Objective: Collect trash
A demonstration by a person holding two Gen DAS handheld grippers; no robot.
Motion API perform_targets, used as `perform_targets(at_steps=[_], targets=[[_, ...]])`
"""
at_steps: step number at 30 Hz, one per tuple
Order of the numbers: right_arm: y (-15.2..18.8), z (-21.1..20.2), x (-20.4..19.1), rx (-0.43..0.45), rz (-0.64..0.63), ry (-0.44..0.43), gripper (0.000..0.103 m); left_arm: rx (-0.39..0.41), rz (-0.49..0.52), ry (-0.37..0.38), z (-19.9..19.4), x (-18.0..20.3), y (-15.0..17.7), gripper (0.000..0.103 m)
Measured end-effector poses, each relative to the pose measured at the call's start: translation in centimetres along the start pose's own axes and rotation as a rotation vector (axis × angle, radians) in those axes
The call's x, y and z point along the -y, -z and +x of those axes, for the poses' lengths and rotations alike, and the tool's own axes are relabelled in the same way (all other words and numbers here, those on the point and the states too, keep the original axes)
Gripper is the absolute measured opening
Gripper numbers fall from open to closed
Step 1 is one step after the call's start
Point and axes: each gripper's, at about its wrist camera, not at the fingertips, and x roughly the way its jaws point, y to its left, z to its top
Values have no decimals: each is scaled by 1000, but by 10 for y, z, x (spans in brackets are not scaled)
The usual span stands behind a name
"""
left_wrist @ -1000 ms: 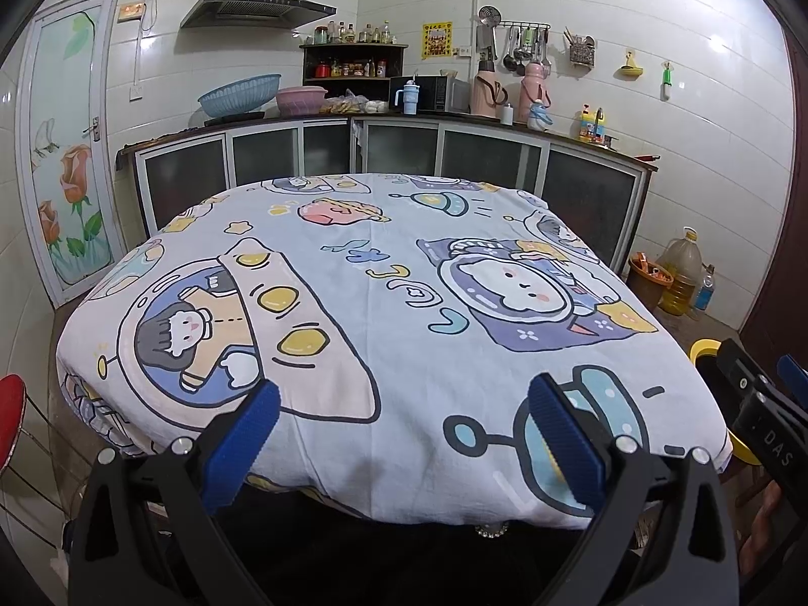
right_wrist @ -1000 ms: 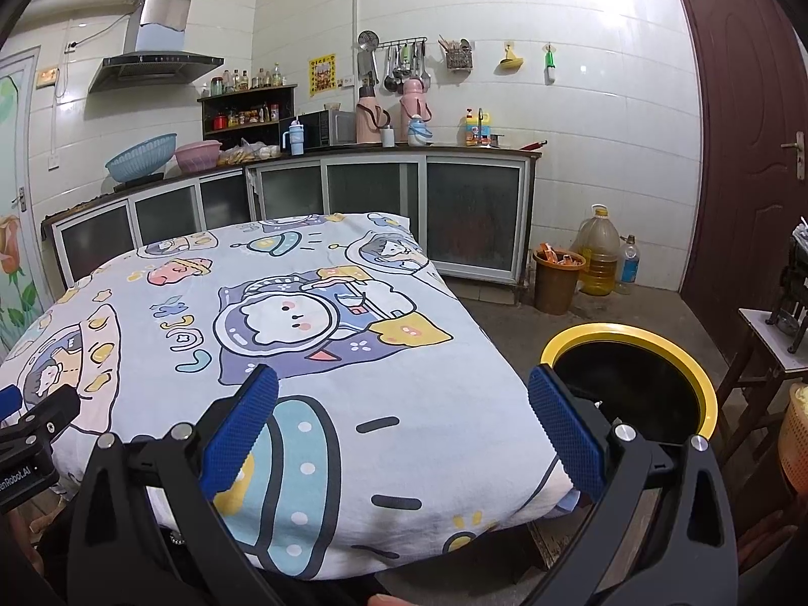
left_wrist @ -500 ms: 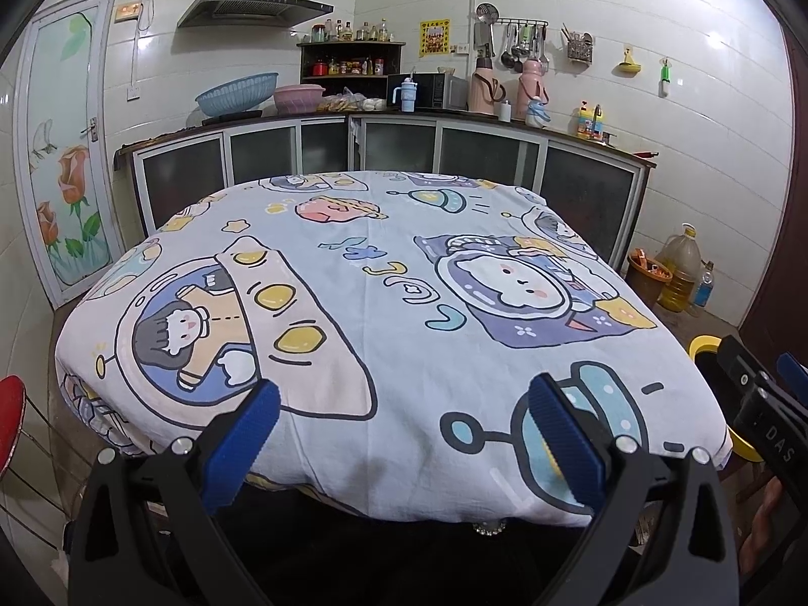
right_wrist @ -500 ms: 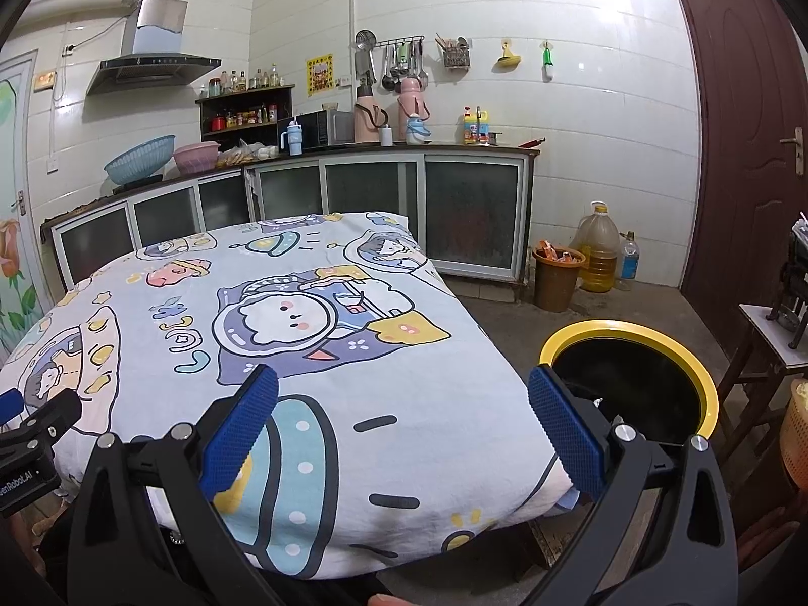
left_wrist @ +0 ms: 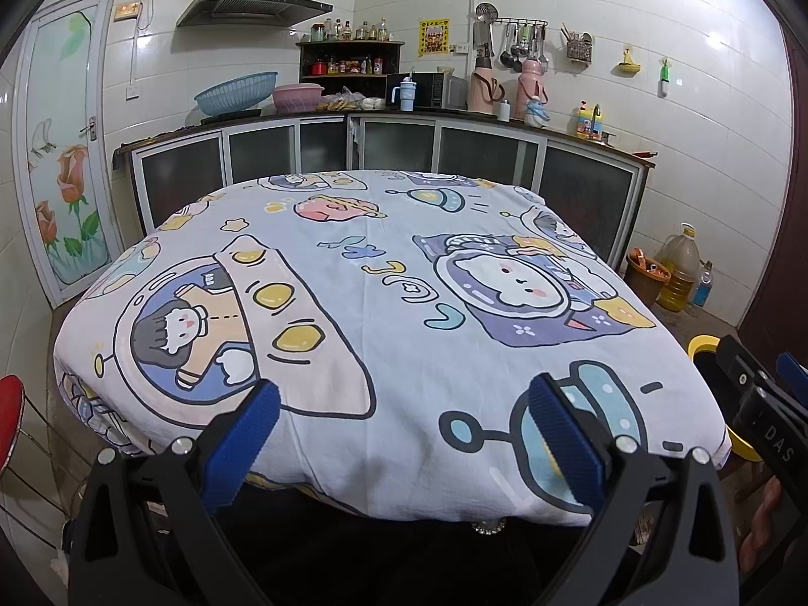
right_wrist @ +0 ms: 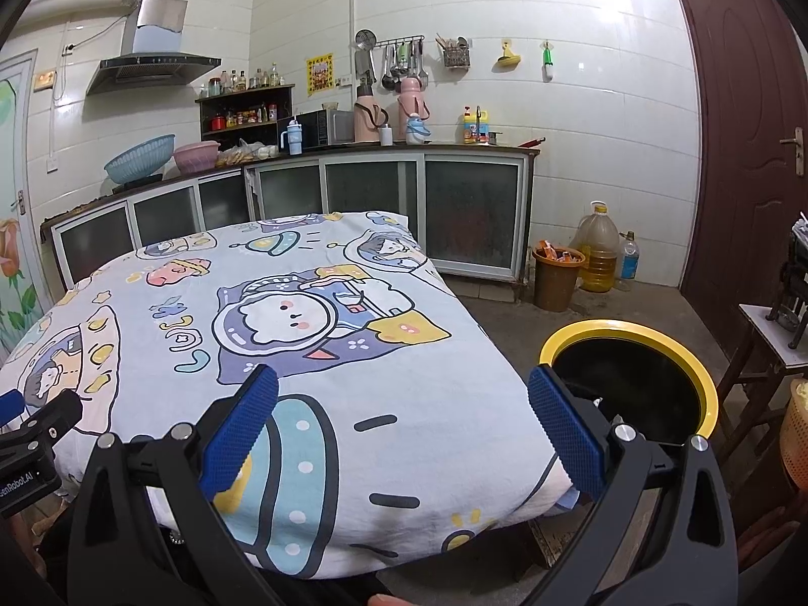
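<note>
A table under a cartoon-print cloth (left_wrist: 384,303) fills both views; it also shows in the right wrist view (right_wrist: 283,333). No loose trash shows on it. A black bin with a yellow rim (right_wrist: 631,384) stands on the floor to the table's right; its rim peeks into the left wrist view (left_wrist: 704,343). My left gripper (left_wrist: 404,434) is open and empty at the table's near edge. My right gripper (right_wrist: 404,429) is open and empty over the near right corner, beside the bin. Each gripper shows at the edge of the other's view.
Kitchen cabinets (left_wrist: 394,146) line the far wall. A brown bucket (right_wrist: 555,278), an oil jug (right_wrist: 598,252) and a small bottle (right_wrist: 628,255) stand on the floor at the right. A dark door (right_wrist: 747,151) and a small side table (right_wrist: 772,333) are at far right. A red stool (left_wrist: 10,404) is left.
Both views have shifted very slightly; the table sits a touch lower in frame. Both grippers stay open and empty.
</note>
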Motion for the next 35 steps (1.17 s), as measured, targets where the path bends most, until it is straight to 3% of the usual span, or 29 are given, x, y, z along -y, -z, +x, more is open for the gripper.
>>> perform_targets(at_steps=[35], targets=[[1, 0, 0, -5, 0, 0, 95, -20, -7, 15, 4, 0, 2, 95]])
